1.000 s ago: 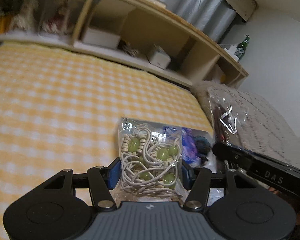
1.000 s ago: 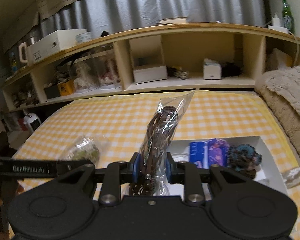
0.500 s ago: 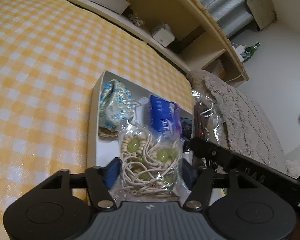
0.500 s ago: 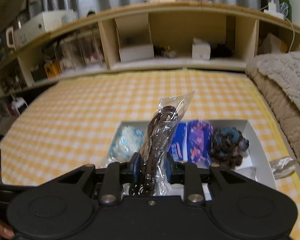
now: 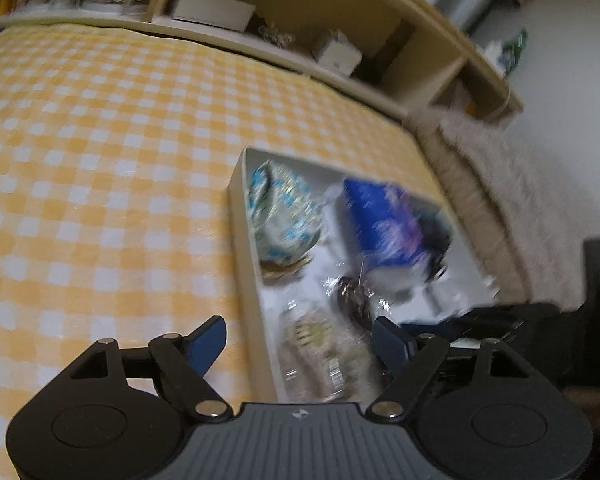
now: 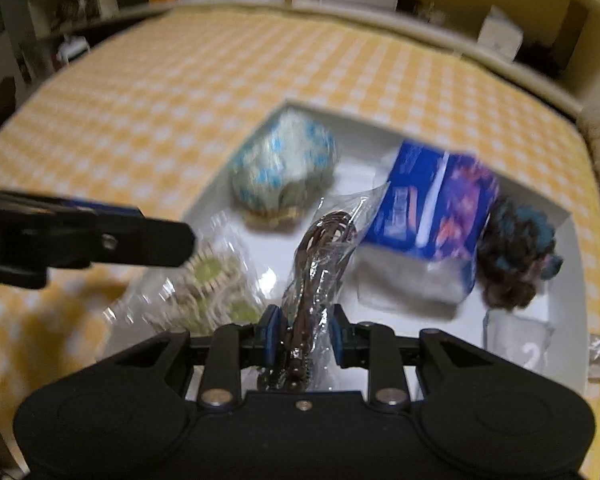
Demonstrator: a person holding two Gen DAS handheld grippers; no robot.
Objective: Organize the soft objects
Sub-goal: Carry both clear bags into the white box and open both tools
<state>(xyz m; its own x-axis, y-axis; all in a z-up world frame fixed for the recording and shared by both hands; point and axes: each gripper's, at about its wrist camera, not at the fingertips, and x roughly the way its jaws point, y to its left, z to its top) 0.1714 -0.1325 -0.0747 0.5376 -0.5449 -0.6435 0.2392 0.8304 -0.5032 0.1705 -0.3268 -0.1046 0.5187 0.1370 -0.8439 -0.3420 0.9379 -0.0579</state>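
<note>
Across the yellow-and-white checked bedspread (image 5: 100,168), wide bare cloth stretches to the left and back toward the long wooden shelf unit (image 5: 340,12), while a beige fuzzy blanket (image 5: 500,184) crowds the right side. The shallow white rectangular tray (image 6: 572,240) sits on the cloth near that blanket, its low walls fencing in everything inside; the bare floor left in it is a strip down the middle and the near right corner. Inside, a blue-and-purple printed soft pack (image 6: 432,208) lies at the back centre, a pale bundle dotted with blue (image 6: 288,164) in the back left corner, and a dark blue-brown yarn clump (image 6: 516,252) against the right wall. The clear bag of cream cord with green beads (image 6: 208,284) lies in the near left corner of the tray, under the left gripper (image 5: 300,340), whose blue-tipped fingers stand wide apart, gripping nothing. The right gripper (image 6: 302,334) is clamped on a clear bag of dark brown cord (image 6: 320,256), held upright over the tray's near middle, just beside the beaded bag. Both views are motion-blurred.
</note>
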